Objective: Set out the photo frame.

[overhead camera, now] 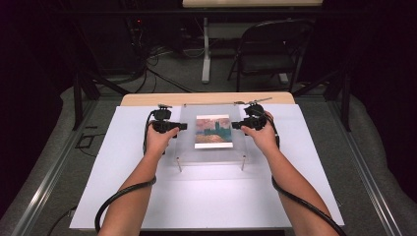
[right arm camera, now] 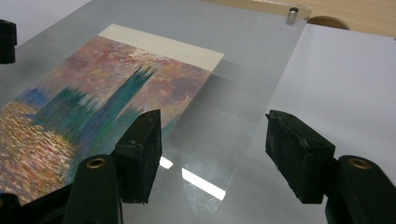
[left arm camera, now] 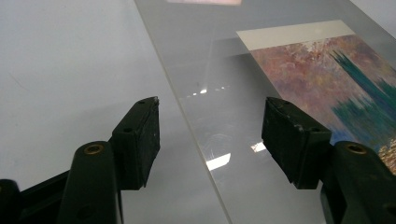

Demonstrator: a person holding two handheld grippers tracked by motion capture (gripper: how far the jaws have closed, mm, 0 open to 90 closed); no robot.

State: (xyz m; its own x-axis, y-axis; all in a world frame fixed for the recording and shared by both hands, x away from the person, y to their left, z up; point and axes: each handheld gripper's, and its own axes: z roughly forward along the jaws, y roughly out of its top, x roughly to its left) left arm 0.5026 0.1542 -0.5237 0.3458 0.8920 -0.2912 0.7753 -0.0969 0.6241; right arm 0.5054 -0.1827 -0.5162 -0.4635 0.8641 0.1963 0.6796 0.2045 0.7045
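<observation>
White tabletop (overhead camera: 123, 162), clear acrylic picture frame (overhead camera: 212, 152) lying flat, left tool (overhead camera: 183, 126) and right tool (overhead camera: 235, 125) both released, straddling its opposite side edges.

The clear, colourless acrylic sheet (overhead camera: 213, 132) shows a rectangular painted print (overhead camera: 213, 131) beneath it: mottled pink and mauve sky, dark teal spires streaked downward, orange-gold flecks at the lower part, a cream band along its top. Around the sheet, the flat board (overhead camera: 118, 162) is plain white. Both black two-jaw grippers (overhead camera: 183, 126) (overhead camera: 236, 125) are matte.
</observation>
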